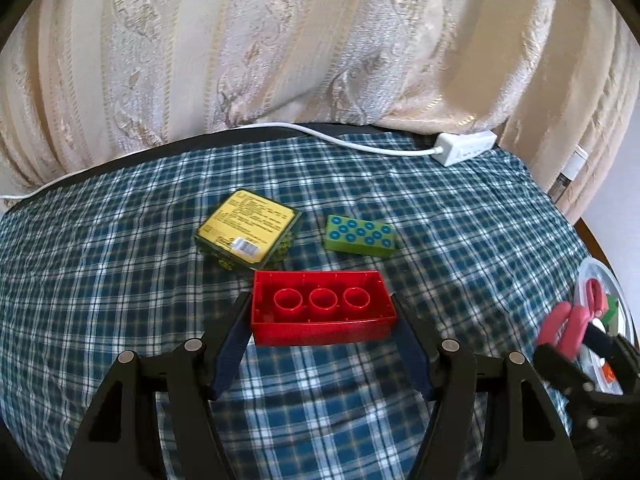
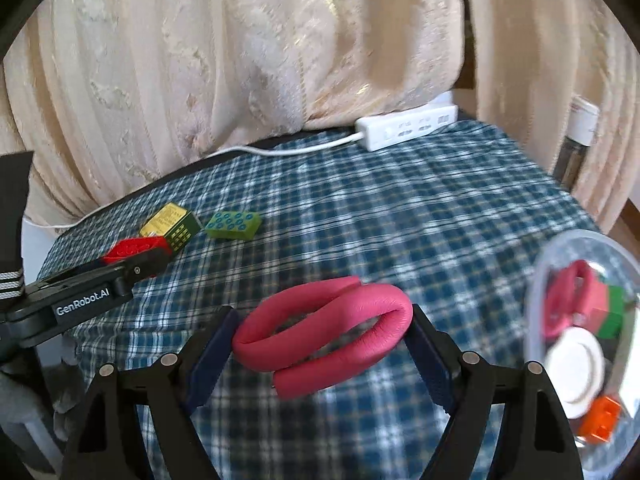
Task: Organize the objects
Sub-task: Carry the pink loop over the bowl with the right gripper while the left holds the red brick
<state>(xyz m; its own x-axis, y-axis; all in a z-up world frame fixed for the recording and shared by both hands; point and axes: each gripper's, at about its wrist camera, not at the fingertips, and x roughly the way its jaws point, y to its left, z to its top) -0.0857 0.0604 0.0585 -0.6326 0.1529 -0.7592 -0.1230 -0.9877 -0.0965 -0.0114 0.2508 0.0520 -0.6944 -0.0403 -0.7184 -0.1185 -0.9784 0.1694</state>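
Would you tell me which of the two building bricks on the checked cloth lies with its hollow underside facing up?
The red brick, between the left gripper fingers, shows three open tubes; the green brick lies apart.

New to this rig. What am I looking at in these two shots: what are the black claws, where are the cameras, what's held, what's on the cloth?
There is no robot arm: a person holds one two-finger gripper in each hand, and each gripper carries a fisheye camera looking along its fingers. One picture is the left gripper's view, the other the right's.

The left gripper holds a red building block, hollow side up, pressed between its pads. The right gripper is closed on a folded pink tube.

On the plaid cloth lie a yellow-and-green box and a green block with blue studs. A white power strip sits at the far edge by the curtain. At the right, a clear container already holds small items.
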